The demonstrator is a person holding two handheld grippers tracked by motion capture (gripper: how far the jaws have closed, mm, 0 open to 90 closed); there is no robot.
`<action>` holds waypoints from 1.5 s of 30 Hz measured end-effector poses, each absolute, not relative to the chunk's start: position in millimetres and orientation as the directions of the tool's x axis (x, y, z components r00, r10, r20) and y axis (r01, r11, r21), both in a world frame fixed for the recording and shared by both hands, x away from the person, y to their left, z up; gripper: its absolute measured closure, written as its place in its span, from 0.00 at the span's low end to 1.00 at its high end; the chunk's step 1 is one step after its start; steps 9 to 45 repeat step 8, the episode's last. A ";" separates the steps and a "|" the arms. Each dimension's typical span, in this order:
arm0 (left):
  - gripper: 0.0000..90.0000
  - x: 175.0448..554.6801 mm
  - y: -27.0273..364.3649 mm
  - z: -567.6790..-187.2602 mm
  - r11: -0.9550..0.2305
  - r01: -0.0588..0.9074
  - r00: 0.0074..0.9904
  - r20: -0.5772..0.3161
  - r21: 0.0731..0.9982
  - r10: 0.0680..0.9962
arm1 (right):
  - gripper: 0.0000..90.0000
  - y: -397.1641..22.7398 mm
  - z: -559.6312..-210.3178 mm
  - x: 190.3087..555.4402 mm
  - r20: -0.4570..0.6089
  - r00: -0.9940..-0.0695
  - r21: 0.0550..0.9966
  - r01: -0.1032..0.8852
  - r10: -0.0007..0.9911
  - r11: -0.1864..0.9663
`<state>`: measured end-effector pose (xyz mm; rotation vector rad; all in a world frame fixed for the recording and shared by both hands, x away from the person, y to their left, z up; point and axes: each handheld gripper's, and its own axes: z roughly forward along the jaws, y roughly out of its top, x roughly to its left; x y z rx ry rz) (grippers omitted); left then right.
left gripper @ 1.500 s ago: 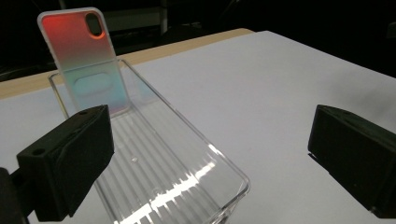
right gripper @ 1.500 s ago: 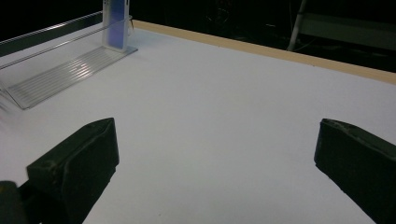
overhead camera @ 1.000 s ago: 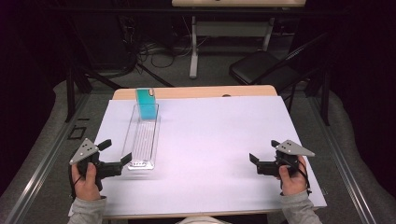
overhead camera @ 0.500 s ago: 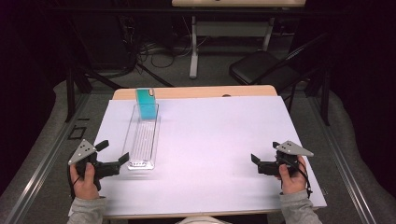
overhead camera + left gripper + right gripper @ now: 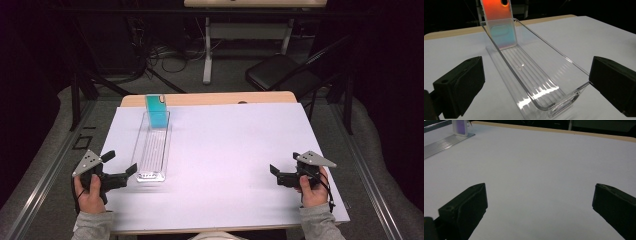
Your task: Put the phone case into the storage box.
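A long clear plastic tray [image 5: 151,150] lies lengthwise on the left half of the white table. An iridescent phone case [image 5: 157,111] stands upright at its far end, teal from above and orange-to-teal [image 5: 499,22] up close. My left gripper [image 5: 120,164] is open just left of the tray's near end, and the near corner of the tray [image 5: 541,82] sits between its jaws [image 5: 536,67] without touching them. Over bare table at the right, my right gripper [image 5: 284,164] is open with nothing between its jaws [image 5: 540,192].
A white sheet [image 5: 240,150] covers the table, with a strip of wood [image 5: 225,97] showing along the far edge. Beyond the table stand a black chair [image 5: 280,72], a desk leg and floor cables. The tray and case sit far left [image 5: 446,140] in the right gripper view.
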<state>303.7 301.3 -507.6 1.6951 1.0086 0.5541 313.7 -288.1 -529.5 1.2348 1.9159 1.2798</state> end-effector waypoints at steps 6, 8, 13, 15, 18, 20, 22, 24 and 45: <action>0.00 303.6 303.1 -507.6 -0.102 0.355 0.534 -0.113 0.929 0.838 | 0.00 -287.3 -530.0 313.9 0.065 -0.448 0.904 0.405 0.891 0.138; 0.00 303.4 303.6 -507.1 -0.099 0.353 0.532 -0.113 0.930 0.839 | 0.00 -287.4 -529.8 313.8 0.060 -0.451 0.906 0.400 0.890 0.141; 0.00 303.4 303.6 -507.1 -0.099 0.353 0.532 -0.113 0.930 0.839 | 0.00 -287.4 -529.8 313.8 0.060 -0.451 0.906 0.400 0.890 0.141; 0.00 303.4 303.6 -507.1 -0.099 0.353 0.532 -0.113 0.930 0.839 | 0.00 -287.4 -529.8 313.8 0.060 -0.451 0.906 0.400 0.890 0.141; 0.00 303.4 303.6 -507.1 -0.099 0.353 0.532 -0.113 0.930 0.839 | 0.00 -287.4 -529.8 313.8 0.060 -0.451 0.906 0.400 0.890 0.141; 0.00 303.4 303.6 -507.1 -0.099 0.353 0.532 -0.113 0.930 0.839 | 0.00 -287.4 -529.8 313.8 0.060 -0.451 0.906 0.400 0.890 0.141; 0.00 303.4 303.6 -507.1 -0.099 0.353 0.532 -0.113 0.930 0.839 | 0.00 -287.4 -529.8 313.8 0.060 -0.451 0.906 0.400 0.890 0.141; 0.00 303.4 303.6 -507.1 -0.099 0.353 0.532 -0.113 0.930 0.839 | 0.00 -287.4 -529.8 313.8 0.060 -0.451 0.906 0.400 0.890 0.141; 0.00 303.4 303.6 -507.1 -0.099 0.353 0.532 -0.113 0.930 0.839 | 0.00 -287.4 -529.8 313.8 0.060 -0.451 0.906 0.400 0.890 0.141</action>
